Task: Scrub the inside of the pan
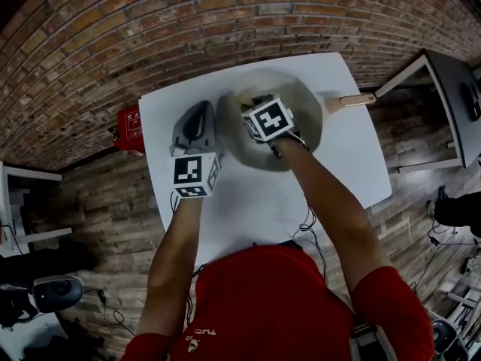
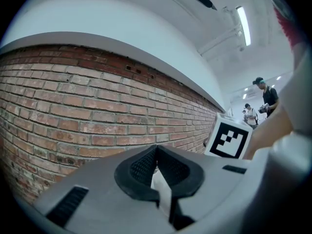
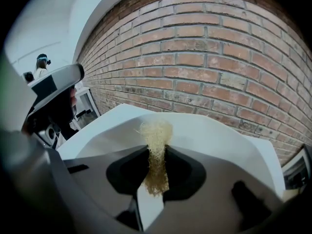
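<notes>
The right gripper (image 3: 157,152) has its fingers clamped on a pale fibrous scrubber (image 3: 156,129), whose tuft sticks out beyond the fingertips. The pan (image 1: 304,100) lies just below and ahead of those fingers on the white desk (image 1: 240,201). The left gripper (image 2: 157,152) is just left of the pan, its fingers closed together on nothing.

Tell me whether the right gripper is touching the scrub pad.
Touching. The right gripper view shows the right gripper with its jaws pressed onto the scrub pad, whose fibres stick out past them.
</notes>
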Tool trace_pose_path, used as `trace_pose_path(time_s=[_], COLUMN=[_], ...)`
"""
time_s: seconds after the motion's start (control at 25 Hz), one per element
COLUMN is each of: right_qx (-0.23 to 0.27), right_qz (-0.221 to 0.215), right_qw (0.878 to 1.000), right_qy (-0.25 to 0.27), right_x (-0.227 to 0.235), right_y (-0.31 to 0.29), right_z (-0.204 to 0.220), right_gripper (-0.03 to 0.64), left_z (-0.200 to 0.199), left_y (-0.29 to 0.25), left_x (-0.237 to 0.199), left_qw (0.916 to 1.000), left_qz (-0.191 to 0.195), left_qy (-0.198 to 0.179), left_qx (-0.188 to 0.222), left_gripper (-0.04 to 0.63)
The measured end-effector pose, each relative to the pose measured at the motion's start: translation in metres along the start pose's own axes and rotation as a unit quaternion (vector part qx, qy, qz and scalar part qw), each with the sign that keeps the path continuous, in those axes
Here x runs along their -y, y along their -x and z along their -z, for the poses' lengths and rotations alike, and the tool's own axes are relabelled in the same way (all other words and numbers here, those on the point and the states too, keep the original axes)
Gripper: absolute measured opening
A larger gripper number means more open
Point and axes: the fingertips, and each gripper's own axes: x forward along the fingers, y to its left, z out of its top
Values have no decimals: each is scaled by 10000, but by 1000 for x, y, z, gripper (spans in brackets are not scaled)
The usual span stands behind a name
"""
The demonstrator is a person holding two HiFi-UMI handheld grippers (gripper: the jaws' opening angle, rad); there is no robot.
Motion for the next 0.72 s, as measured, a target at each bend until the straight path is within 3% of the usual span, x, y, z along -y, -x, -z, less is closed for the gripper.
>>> trace_pose_path(time_s=[0.24,0.72], right_qx=[-209,-423], right_qz=[94,1055], right_qw=[9996,9931], right_qy=[152,-299], right_x=[9,98], right_y=[-12,20], right_z=[8,32], right_gripper=[86,86], left_z=[1,5], left_y=[0,-5], left_x=[-3,2], left_qw=[10000,9999], left_qz=[-5,63], left_qy=[53,118], left_qx=[7,-12], left_gripper=[14,14])
